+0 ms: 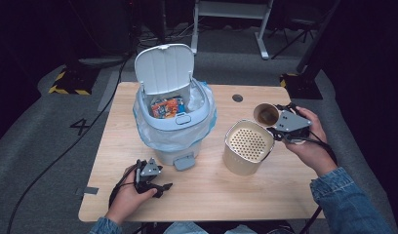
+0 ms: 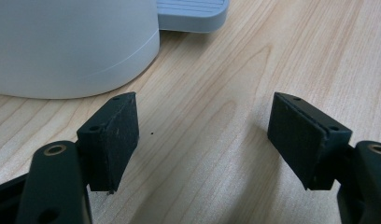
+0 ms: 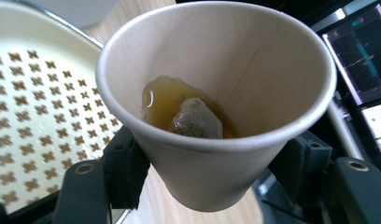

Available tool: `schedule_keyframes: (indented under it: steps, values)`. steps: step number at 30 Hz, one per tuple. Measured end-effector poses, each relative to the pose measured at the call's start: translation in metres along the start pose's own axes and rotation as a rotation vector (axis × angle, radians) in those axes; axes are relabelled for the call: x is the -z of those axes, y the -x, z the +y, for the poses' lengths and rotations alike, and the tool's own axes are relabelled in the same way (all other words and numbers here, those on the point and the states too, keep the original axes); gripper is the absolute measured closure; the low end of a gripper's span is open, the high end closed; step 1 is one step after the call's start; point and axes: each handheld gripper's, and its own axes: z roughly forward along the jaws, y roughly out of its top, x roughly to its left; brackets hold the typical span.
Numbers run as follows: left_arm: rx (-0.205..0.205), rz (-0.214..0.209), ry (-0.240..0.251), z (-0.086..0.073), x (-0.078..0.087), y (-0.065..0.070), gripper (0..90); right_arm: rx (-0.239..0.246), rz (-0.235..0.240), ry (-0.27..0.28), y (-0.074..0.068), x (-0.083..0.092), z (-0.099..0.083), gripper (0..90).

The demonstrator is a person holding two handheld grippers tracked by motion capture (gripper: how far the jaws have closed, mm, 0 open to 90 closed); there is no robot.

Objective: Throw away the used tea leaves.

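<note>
Right gripper (image 1: 280, 127), right of frame: jaws clamped on paper cup (image 1: 266, 115), tilted beside the perforated cream canister (image 1: 248, 147). Cup holds brown liquid and a tea bag (image 3: 196, 119). Left gripper (image 1: 155, 183), lower left: jaws wide apart, holding nothing. White pedal bin (image 1: 173, 114), lid up, contains coloured wrappers (image 1: 166, 107).

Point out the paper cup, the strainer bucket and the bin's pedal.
paper cup (image 3: 254, 60): right gripper view, on its inner wall, right of the seam.
strainer bucket (image 1: 248, 144): high view, on its perforated insert.
bin's pedal (image 1: 184, 161): high view, on the pedal's top face.
</note>
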Motion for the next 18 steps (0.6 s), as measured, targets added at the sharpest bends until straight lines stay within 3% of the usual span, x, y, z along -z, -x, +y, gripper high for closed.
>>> schedule_keyframes:
  steps: [14, 18]
  values:
    - [0.000, 0.000, 0.000, 0.000, 0.000, 0.000, 25.3, 0.307, -0.137, -0.092, -0.013, -0.003, 0.009, 35.5]
    - [0.000, 0.000, 0.000, 0.000, 0.000, 0.000, 25.3, 0.415, -0.179, -0.131, -0.019, -0.005, 0.010, 35.6]
